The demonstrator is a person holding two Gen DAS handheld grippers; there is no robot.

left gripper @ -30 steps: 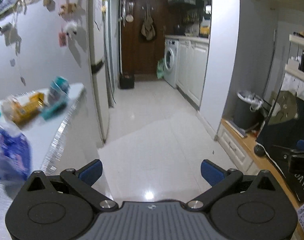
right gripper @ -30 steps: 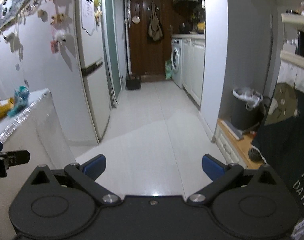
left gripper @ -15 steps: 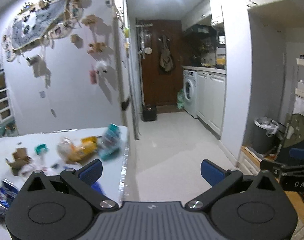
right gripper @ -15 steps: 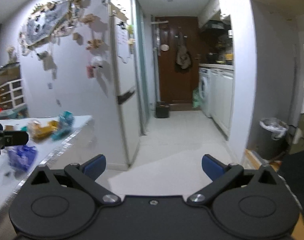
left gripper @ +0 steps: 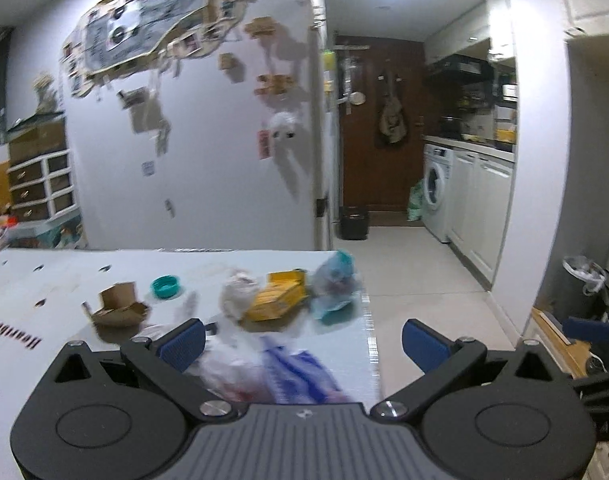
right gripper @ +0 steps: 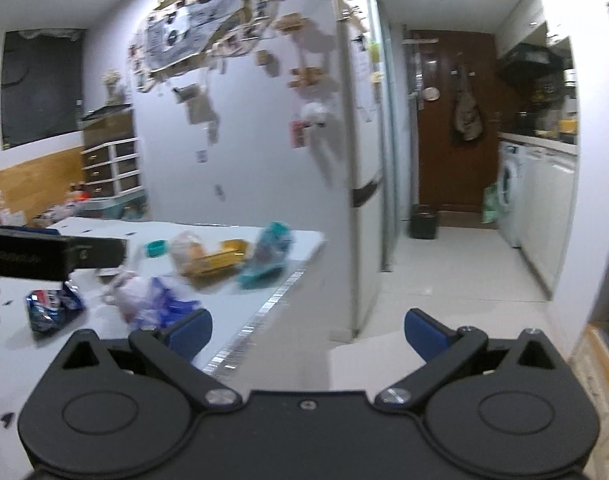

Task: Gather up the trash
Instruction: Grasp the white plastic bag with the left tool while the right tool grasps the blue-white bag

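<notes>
The trash sits in a loose bunch near the right end of the long white table (left gripper: pixel 64 280). Closest to the left gripper (left gripper: pixel 302 344) is a soft, clear and blue plastic bag (left gripper: pixel 280 372), right under its 2 blue pads. Both of its jaws stand wide apart and hold nothing. The right gripper (right gripper: pixel 307 330) is wide open too, with nothing in it, and it hangs just past the table's edge, over the floor.

Behind the blue bag lies a flat yellow cardboard box (left gripper: pixel 278 300) with a crumpled whitish plastic bag (left gripper: pixel 238 292) touching its left side. A teal and clear plastic wrapper (left gripper: pixel 336 284) lies just to the right of the box, close to the table's edge. Farther left are a small round teal lid (left gripper: pixel 166 286) and a torn brown cardboard carton (left gripper: pixel 118 308). In the right view, a shiny blue snack packet (right gripper: pixel 52 308) lies apart from the rest, nearer the person.

I think all of this is very light. The bags and wrappers are soft and slippery, so they will squash flat and may slide out; pinching a bunched-up fold should work best. The yellow box looks stiffer, so grab it across a thin edge. The brown carton could bend or tear, so take it by its rim. The lid is low and may be tricky to pinch.

A dark bin with a white liner (left gripper: pixel 582 276) stands by the wall on the right.
</notes>
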